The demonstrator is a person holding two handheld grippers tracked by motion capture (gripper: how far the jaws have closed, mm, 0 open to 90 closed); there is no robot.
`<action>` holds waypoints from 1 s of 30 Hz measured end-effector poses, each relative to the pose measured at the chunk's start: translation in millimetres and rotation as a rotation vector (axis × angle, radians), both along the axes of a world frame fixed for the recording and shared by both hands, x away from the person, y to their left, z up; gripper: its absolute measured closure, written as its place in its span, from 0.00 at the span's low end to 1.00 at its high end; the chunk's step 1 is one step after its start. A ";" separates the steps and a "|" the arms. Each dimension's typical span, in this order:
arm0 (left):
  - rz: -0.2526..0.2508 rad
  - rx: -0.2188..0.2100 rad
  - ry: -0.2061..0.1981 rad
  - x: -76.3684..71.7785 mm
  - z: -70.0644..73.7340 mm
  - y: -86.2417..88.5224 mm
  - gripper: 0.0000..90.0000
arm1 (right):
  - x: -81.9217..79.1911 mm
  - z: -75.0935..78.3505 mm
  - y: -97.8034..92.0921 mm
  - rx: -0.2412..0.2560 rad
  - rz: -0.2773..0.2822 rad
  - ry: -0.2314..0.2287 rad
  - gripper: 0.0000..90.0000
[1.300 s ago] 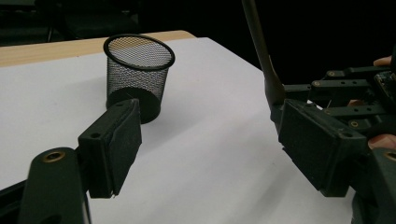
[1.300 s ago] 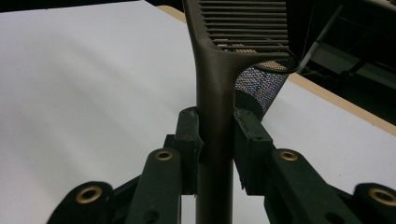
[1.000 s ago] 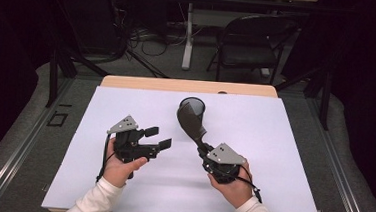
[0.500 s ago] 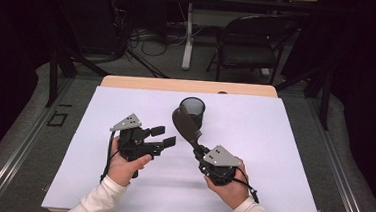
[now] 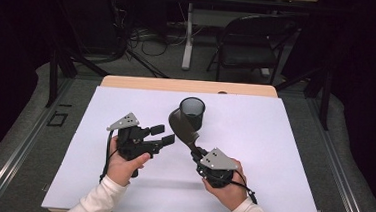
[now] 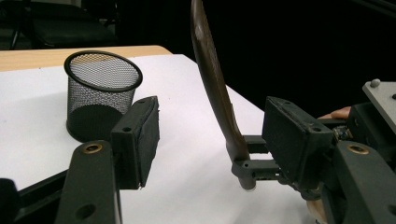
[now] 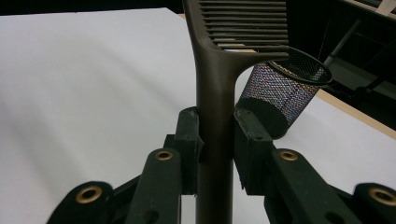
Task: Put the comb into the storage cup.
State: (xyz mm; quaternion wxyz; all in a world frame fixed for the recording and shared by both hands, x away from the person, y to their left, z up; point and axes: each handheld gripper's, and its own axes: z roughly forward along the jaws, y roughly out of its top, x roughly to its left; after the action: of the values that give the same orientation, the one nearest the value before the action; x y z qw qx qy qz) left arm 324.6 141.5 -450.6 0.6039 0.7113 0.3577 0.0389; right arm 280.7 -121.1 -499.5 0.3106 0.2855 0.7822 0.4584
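Right gripper (image 5: 196, 152) jaws clamp the handle of the brown comb (image 5: 181, 125), raised above mid-table toward the mesh cup (image 5: 192, 112) near the far edge; left gripper (image 5: 163, 136) jaws open, empty

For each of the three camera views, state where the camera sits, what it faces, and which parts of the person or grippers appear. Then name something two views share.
High view: fixed above the person's side, looking forward and down on the table; forearms, hands, left gripper and right gripper appear.
Left gripper view: rides the left gripper, looking between its open jaws at the spatula.
Right gripper view: rides the right gripper, its jaws shut on the spatula handle.
Shared: both gripper views show the mesh cup.
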 end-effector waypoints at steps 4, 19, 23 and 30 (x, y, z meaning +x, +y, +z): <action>0.005 -0.019 -0.004 -1.0 0.8 0.4 0.42 | -1.4 -1.0 1.3 -0.004 0.003 -0.006 0.81; 0.018 -0.049 0.016 0.2 0.0 3.0 0.54 | -10.3 -8.1 12.4 -0.036 0.040 -0.022 0.81; 0.018 -0.058 0.026 0.9 -1.0 3.5 0.59 | -11.7 -9.1 14.2 -0.041 0.049 -0.026 0.81; 0.018 -0.068 0.043 0.9 -2.1 4.6 0.65 | -14.2 -10.4 16.9 -0.053 0.060 -0.034 0.81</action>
State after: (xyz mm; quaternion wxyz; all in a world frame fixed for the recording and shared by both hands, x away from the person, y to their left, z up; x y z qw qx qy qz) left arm 325.5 146.1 -452.8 0.6193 0.6878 0.3782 0.0171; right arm 266.5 -104.3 -509.9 0.3174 0.2459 0.7969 0.4513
